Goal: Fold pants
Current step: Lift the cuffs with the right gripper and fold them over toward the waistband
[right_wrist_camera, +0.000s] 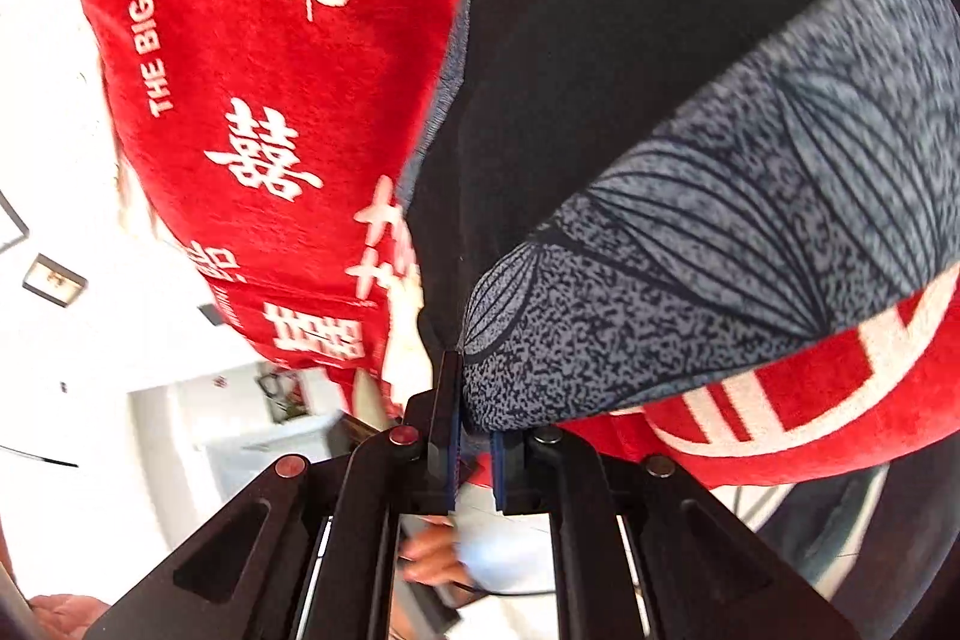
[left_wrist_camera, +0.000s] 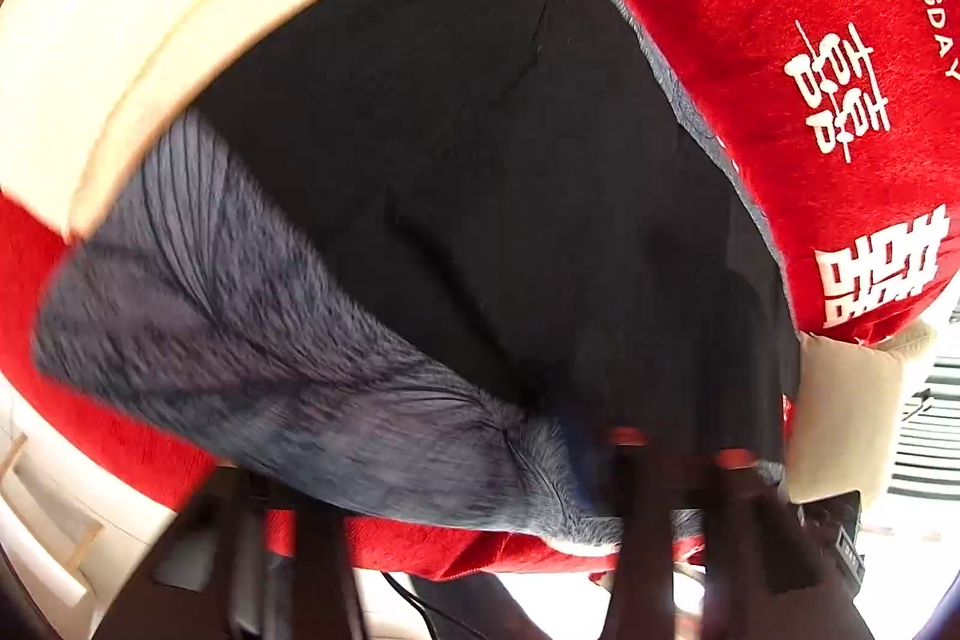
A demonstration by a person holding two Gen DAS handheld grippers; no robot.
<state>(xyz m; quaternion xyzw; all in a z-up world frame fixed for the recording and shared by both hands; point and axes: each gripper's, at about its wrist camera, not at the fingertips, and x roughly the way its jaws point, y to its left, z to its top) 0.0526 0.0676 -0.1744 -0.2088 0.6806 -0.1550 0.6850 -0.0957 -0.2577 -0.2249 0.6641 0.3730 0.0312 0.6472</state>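
Black pants gripped at one edge over a red printed blanket.

Black fabric pants (left_wrist_camera: 480,172) lie spread on a red plush blanket with white characters (left_wrist_camera: 780,10), which also carries the lettering "THE BIGDAY". A grey patterned cloth with dark fan-like lines (right_wrist_camera: 720,220) lies over the pants on one side. Right gripper (right_wrist_camera: 465,436): jaws drawn close together, pinching cloth where the pants' edge meets the grey cloth; which layer the pads bear on cannot be told. Left gripper (left_wrist_camera: 678,454): blurred, fingers narrowly apart at the near edge of the pants; grip cannot be told. A cream padded surface (left_wrist_camera: 150,10) borders the blanket in the left wrist view.
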